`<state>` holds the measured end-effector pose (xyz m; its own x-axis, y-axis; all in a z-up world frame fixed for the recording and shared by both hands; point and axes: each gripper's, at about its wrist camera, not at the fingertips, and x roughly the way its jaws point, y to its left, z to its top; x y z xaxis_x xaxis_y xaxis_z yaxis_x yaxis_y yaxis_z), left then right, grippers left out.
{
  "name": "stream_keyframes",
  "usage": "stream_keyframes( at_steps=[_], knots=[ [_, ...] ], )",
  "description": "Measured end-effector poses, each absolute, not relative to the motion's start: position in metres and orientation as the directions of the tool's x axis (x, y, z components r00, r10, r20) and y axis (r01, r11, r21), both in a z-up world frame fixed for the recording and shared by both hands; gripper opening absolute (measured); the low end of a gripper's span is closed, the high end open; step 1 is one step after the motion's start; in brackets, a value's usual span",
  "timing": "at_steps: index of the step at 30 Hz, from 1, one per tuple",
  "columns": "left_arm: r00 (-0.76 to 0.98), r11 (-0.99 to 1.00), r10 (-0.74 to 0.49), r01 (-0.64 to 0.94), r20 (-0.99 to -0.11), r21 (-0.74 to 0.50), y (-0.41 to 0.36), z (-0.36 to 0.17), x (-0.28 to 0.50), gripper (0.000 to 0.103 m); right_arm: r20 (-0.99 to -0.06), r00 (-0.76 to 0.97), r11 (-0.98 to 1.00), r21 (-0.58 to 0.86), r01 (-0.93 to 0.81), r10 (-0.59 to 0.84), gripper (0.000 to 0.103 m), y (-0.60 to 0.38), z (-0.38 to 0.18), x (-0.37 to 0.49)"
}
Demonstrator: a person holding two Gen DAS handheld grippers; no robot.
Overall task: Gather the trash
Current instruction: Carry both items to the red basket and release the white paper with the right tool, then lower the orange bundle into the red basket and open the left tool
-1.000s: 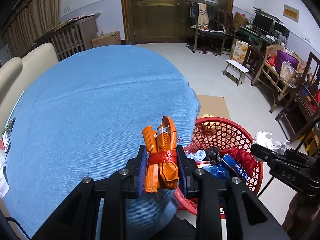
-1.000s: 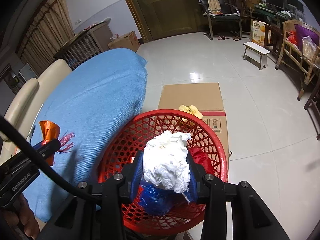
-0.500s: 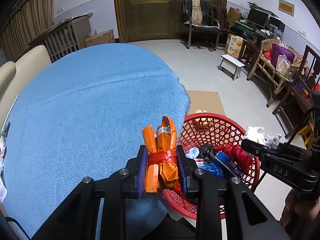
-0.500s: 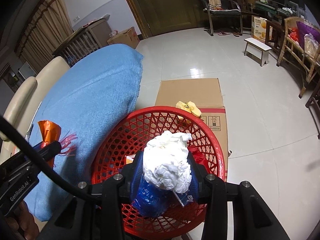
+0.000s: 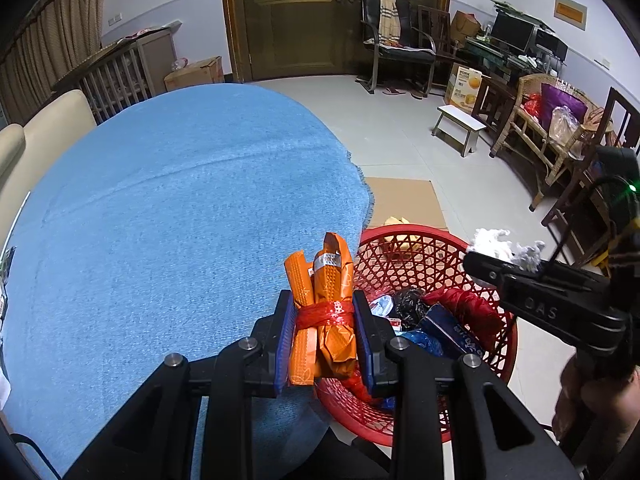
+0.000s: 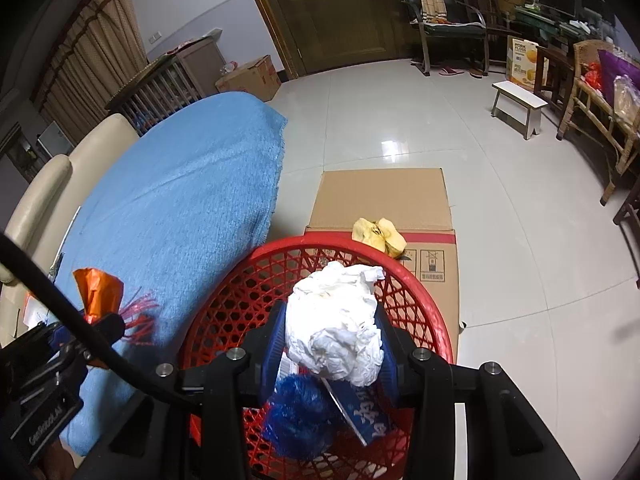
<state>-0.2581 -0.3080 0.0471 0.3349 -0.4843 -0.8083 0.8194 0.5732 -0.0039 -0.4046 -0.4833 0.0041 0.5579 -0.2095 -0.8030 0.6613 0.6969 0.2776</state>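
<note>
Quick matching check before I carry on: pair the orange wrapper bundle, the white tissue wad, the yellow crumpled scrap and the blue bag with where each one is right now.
Things:
1. orange wrapper bundle
2. white tissue wad
3. yellow crumpled scrap
4. blue bag

Places:
A. inside the red basket
B. in the left tool
C. on the flat cardboard
D. in the right tool

Pairs: 1-B, 2-D, 3-C, 4-A

- The blue cloth [image 5: 180, 220], left of frame, lies bare and passable.
- Lower right, trash half-fills the red basket [image 6: 424, 304]; cardboard [image 6: 384, 200] lies behind it.
</note>
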Motion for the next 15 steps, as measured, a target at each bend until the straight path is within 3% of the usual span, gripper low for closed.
stream_keyframes(
  at_steps=[1,3,5,15],
  knots=[
    [0.333,0.572,-0.485,0.82,-0.809,-0.005,-0.308,0.047,-0.258,0.03,-0.804,0.555,0.696,0.273,0.664,-0.214,0.046,-0.485,0.003,-0.402],
    [0.33,0.569,-0.486,0.822,-0.809,-0.006,-0.309,0.046,-0.258,0.03,-0.81,0.548,0.692,0.273,0.669,-0.211,0.068,-0.489,0.0,-0.398],
    [0.327,0.566,-0.486,0.825,-0.811,-0.007,-0.31,0.046,-0.259,0.03,-0.818,0.54,0.681,0.282,0.676,-0.198,0.077,-0.495,-0.005,-0.396],
    [0.28,0.524,-0.493,0.851,-0.824,-0.025,-0.328,0.043,-0.271,0.03,-0.787,0.564,0.615,0.321,0.72,-0.25,0.077,-0.502,0.013,-0.434]
  ],
)
